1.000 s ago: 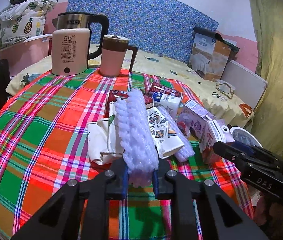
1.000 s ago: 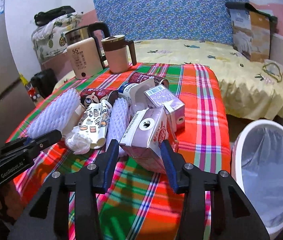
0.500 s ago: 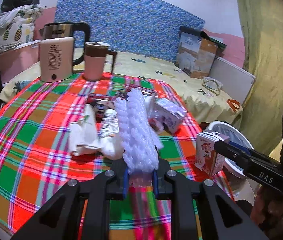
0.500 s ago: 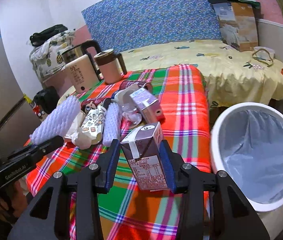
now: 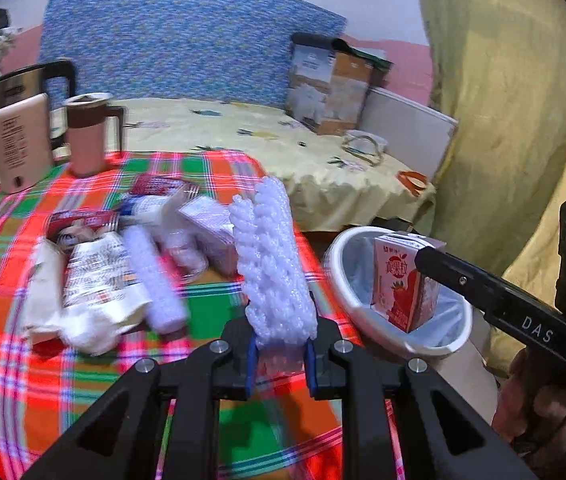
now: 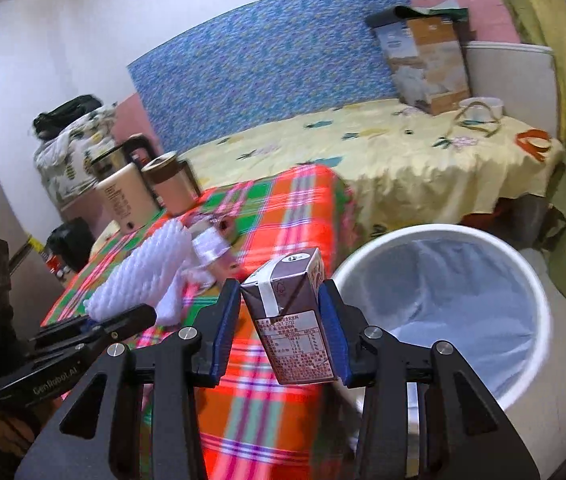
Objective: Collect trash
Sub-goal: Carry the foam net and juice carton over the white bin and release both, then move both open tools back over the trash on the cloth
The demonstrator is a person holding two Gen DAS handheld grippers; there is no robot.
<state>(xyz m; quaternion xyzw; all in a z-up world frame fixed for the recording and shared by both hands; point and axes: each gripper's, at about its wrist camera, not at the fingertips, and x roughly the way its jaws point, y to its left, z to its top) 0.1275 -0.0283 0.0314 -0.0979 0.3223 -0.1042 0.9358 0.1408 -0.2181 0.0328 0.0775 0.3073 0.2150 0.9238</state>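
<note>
My left gripper (image 5: 279,354) is shut on a white foam fruit net (image 5: 271,260), held above the plaid table's right part; it also shows in the right wrist view (image 6: 143,276). My right gripper (image 6: 279,334) is shut on a small milk carton (image 6: 293,316), held at the table's edge beside the white trash bin (image 6: 539,320). In the left wrist view the carton (image 5: 401,284) hangs over the bin (image 5: 347,300). More trash lies on the table: a crumpled paper bag (image 5: 95,280), another foam net (image 5: 155,280), cartons (image 5: 211,224).
A kettle (image 5: 19,140) and a pink mug (image 5: 87,132) stand at the table's far left. A bed with a yellow sheet (image 5: 283,148) and a cardboard box (image 5: 331,88) lies behind. A yellow curtain (image 5: 523,120) hangs right of the bin.
Both grippers have moved right toward the bin. The right gripper lifted the carton off the table and carried it to the bin. The left keeps the foam net.
</note>
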